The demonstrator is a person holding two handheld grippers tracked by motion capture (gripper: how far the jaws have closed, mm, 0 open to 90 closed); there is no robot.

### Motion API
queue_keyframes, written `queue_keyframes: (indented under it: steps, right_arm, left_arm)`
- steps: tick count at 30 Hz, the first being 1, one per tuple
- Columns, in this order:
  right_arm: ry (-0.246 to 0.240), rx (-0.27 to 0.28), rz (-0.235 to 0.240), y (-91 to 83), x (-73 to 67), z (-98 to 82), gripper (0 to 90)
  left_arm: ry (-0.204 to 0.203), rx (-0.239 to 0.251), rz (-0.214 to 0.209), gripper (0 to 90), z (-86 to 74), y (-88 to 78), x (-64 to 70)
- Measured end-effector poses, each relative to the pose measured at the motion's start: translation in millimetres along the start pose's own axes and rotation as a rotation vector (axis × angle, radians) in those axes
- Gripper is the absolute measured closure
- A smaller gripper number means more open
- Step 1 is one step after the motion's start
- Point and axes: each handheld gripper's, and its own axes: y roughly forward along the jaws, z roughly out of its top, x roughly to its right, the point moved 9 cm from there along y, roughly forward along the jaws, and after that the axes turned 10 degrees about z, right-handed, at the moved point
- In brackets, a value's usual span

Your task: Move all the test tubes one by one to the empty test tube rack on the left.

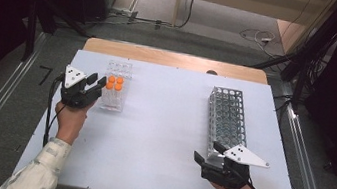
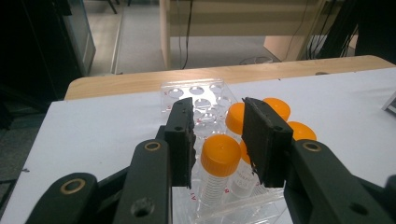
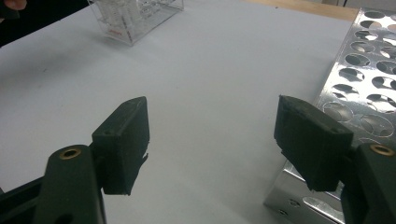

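At the table's left side, in the clear rack (image 1: 115, 94), my left gripper (image 2: 218, 140) straddles the nearest orange-capped tube (image 2: 219, 163), jaws apart; I should centre before squeezing. My right gripper (image 3: 212, 144) gapes, empty.

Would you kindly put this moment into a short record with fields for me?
surface: white table
left gripper: fingers straddle an orange-capped tube with gaps at both sides, not gripping
clear rack: holds four orange-capped tubes at its near end; far holes vacant
right gripper: fingers wide apart, nothing between them, just above the table
metal rack: perforated, no tubes seen in it, beside the right gripper
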Motion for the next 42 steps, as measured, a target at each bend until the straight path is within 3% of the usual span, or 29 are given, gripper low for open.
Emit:
queue_keyframes:
  steps: [13, 20, 28, 35, 42]
  right_arm:
    - [0.003, 0.002, -0.007, -0.9, 2.0, 0.1, 25.0]
    - [0.014, 0.017, -0.033, -6.2, 12.6, 0.5, 25.1]
    - [0.035, 0.038, -0.072, -18.2, 29.2, -2.1, 25.0]
    - [0.048, 0.053, -0.098, -25.4, 39.6, -3.4, 25.0]
    - [0.048, 0.059, -0.12, -28.6, 47.9, -4.6, 25.0]
  left_arm:
    - [-0.035, -0.001, -0.029, 43.5, 3.6, -12.4, 5.4]
    - [-0.06, -0.016, -0.041, 33.2, -4.8, -28.4, 10.0]
    - [-0.048, -0.028, -0.051, 28.6, -23.9, -46.9, 14.3]
    - [-0.037, -0.02, -0.065, 27.9, -28.1, -59.8, 18.5]
    - [-0.027, -0.022, -0.108, 25.7, -31.6, -72.6, 30.2]
